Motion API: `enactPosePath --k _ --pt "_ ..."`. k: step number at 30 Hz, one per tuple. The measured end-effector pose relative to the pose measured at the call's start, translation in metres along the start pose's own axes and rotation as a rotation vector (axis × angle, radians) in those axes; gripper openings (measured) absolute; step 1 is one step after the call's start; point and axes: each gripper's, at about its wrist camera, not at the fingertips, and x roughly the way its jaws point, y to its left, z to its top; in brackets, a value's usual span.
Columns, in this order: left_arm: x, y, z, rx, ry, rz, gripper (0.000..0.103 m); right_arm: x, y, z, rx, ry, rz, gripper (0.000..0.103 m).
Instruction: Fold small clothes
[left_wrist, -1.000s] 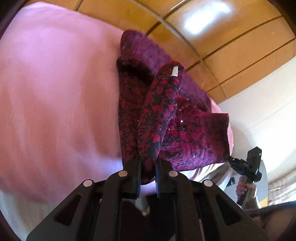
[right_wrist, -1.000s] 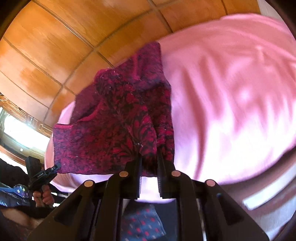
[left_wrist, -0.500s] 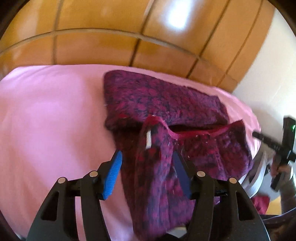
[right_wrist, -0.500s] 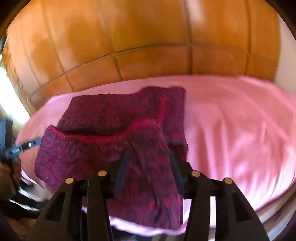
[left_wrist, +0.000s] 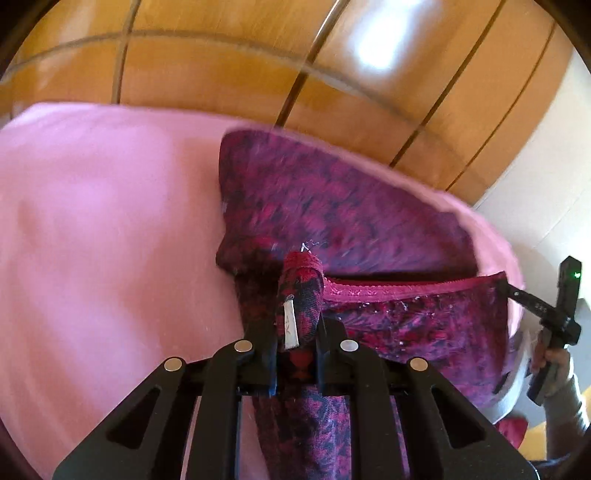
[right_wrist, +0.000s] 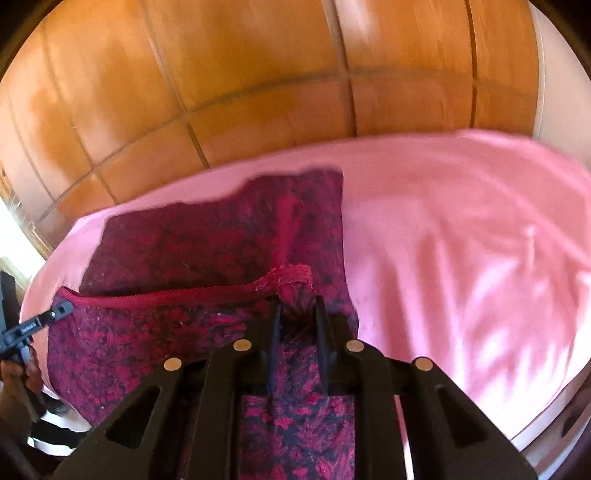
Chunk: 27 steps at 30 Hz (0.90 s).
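A: Item one?

B: Small garment (left_wrist: 332, 206), dark crimson and black floral print, knitted look, with a plain red trimmed edge (left_wrist: 406, 290). It lies on the pink bed cover (left_wrist: 92, 240), toward the side nearest the wooden panelling, partly folded: a flat layer at the back, a second layer in front of it with the red edge running across between them.

A: Any marks?

B: A small white label (left_wrist: 290, 325) on the bunched corner in the left wrist view; its print cannot be read.

A: Item two, the tools?

B: Left gripper (left_wrist: 295, 354), black, two fingers. Its jaws have just been closing and now pinch a bunched corner of the garment by the label, the cloth running down between the pads. Right gripper (right_wrist: 297, 325), same make. Its jaws have also just been closing and now clamp the other corner where the red edge gathers into a knot-like fold. Cloth trails under both tools toward the cameras.

A: Is each visible from the other side?

B: Yes. The right gripper shows at the far right of the left view, in a hand (left_wrist: 554, 363) with a grey sleeve. The left one shows at the far left edge of the right view, blurred.

A: Surroundings?

B: Orange-brown wooden panelling (right_wrist: 258, 74) behind the bed; a pale wall (left_wrist: 546, 177) at the right of the left view.
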Motion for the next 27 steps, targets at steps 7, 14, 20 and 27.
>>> enactPosePath --k 7,14,20,27 --pt "0.005 0.002 0.011 -0.007 0.025 -0.04 0.025 0.039 -0.01 0.001 0.072 0.054 -0.014 0.023" --pt "-0.007 -0.018 0.0 0.122 0.003 0.043 0.038 0.015 -0.006 -0.01 0.054 0.031 -0.032 0.05" --pt "-0.004 -0.025 -0.004 0.126 -0.003 0.025 0.038 -0.002 0.009 -0.021 -0.016 0.011 -0.076 0.051" --pt "-0.01 -0.021 0.007 0.112 -0.047 0.013 0.034 0.005 0.018 -0.004 -0.035 -0.024 -0.068 0.031"
